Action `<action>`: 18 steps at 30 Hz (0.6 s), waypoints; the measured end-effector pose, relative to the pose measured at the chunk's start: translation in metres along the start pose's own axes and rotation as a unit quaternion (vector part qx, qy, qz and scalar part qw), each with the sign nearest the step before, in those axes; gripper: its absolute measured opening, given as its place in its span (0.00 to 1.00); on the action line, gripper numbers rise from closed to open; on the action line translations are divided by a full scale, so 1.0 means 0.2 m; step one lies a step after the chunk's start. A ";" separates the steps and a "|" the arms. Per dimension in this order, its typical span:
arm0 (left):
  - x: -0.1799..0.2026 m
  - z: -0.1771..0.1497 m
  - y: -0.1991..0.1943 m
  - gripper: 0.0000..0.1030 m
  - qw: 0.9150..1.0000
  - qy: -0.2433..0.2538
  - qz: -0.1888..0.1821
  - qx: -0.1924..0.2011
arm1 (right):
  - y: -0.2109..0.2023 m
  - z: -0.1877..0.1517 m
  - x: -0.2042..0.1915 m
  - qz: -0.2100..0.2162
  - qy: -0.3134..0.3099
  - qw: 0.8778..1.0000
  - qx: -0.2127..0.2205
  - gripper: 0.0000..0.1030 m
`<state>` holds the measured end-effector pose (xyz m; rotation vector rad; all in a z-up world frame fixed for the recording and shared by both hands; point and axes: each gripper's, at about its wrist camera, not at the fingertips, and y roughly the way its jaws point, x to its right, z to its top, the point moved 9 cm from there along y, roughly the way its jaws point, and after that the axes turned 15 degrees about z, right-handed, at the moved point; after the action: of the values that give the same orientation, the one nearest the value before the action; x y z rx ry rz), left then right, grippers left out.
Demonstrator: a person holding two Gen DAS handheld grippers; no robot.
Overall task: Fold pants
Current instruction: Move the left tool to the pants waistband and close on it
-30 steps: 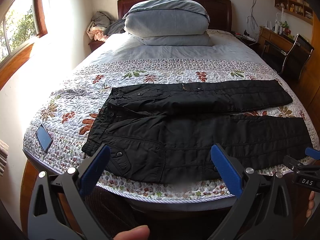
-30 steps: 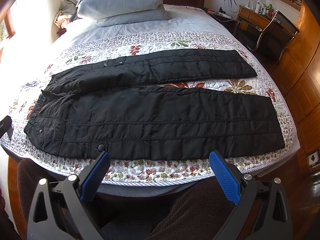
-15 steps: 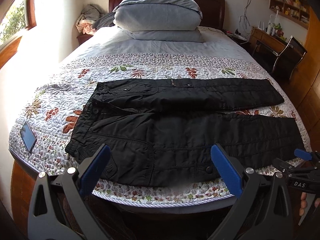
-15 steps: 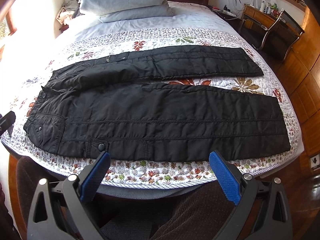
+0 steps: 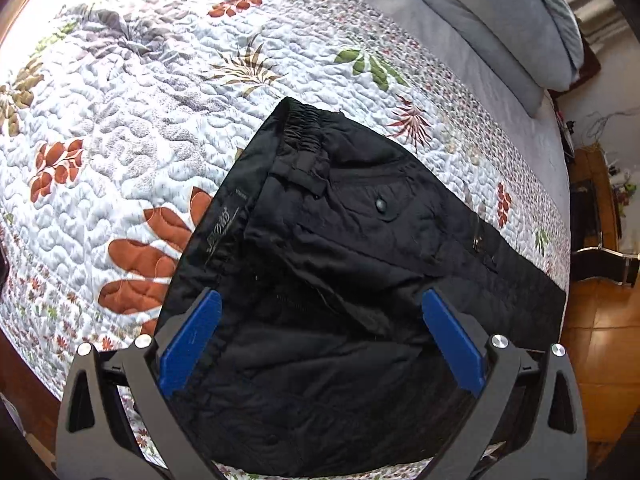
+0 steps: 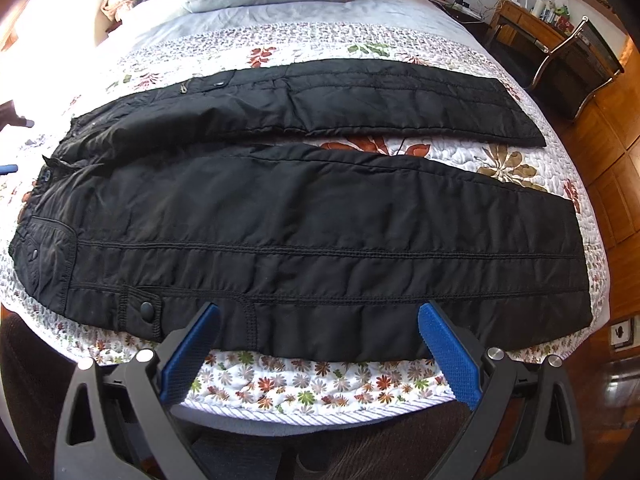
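Left wrist view: left gripper (image 5: 318, 336), jaws spread wide, poised over the waistband (image 5: 298, 142) of the black pants (image 5: 340, 240), possibly touching cloth. Right wrist view: right gripper (image 6: 318, 350), equally wide, near the front leg's edge; pants flat on the quilt (image 6: 320, 376). Pinch both layers squarely before lifting.

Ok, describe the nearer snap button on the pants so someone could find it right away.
On the floral quilt lie black pants, legs stretched to the right. Follow the near edge toward the waist end at left: the snap button sits on a small stitched tab there, larger-looking than the pocket snap further left.
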<state>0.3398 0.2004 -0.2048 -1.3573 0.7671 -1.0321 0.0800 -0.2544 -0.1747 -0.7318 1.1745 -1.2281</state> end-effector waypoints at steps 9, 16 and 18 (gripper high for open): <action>-0.01 0.35 0.42 0.97 0.996 -0.022 0.031 -0.084 | 0.21 0.19 0.07 -0.004 -0.015 1.000 -0.018 0.97; 0.11 0.40 0.50 0.56 0.993 0.040 0.087 -0.062 | 0.24 0.35 0.11 -0.004 -0.037 0.999 -0.001 0.97; 0.14 0.40 0.50 0.50 0.992 0.055 0.102 -0.055 | 0.23 0.39 0.15 -0.024 -0.048 0.998 0.010 0.97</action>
<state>0.4372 0.1994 -0.2921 -1.2916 1.0358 -0.9184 0.1658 -0.2847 -0.2020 -0.8007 1.0695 -1.2295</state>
